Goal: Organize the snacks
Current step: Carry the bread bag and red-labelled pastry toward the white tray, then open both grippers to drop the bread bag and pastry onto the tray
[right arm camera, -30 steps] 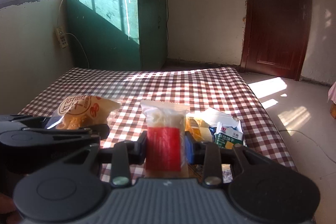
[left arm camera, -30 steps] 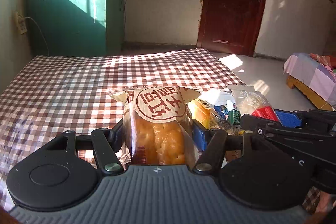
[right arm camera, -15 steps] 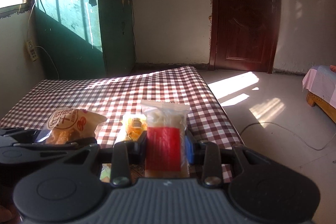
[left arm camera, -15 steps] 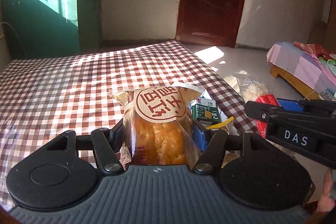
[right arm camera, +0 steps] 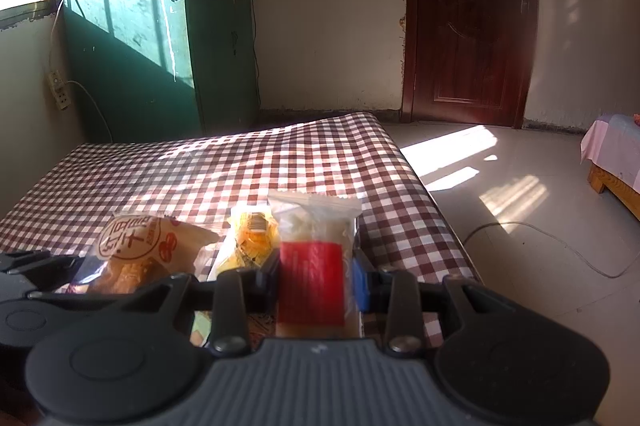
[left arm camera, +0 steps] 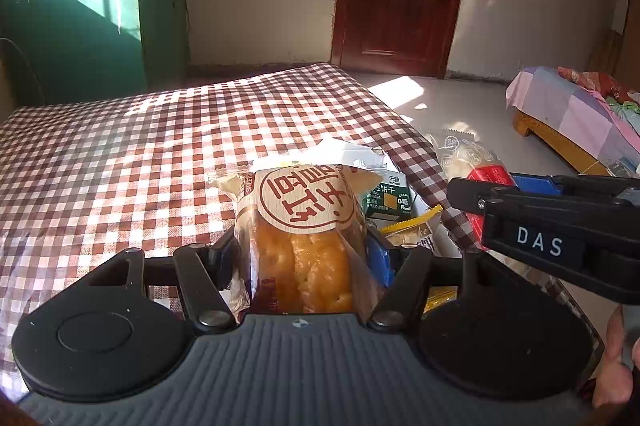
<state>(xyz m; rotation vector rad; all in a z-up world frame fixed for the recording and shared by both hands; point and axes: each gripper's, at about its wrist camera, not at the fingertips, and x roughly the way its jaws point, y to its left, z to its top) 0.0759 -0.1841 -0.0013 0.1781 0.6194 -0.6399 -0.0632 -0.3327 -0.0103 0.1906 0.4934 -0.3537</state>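
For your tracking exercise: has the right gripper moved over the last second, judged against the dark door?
Yes. The right gripper, clamped on the red-labelled packet, has swung right: the door now sits nearer centre.

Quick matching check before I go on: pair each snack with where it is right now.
Things:
1. bread pack
2. red-label pack
3. green biscuit box
4. yellow snack pack

Places:
A. lying on the checkered table, behind the red-label pack
B. clamped in the left tongs
C. on the table, right of the bread pack
D. clamped in the right tongs

Pairs: 1-B, 2-D, 3-C, 4-A
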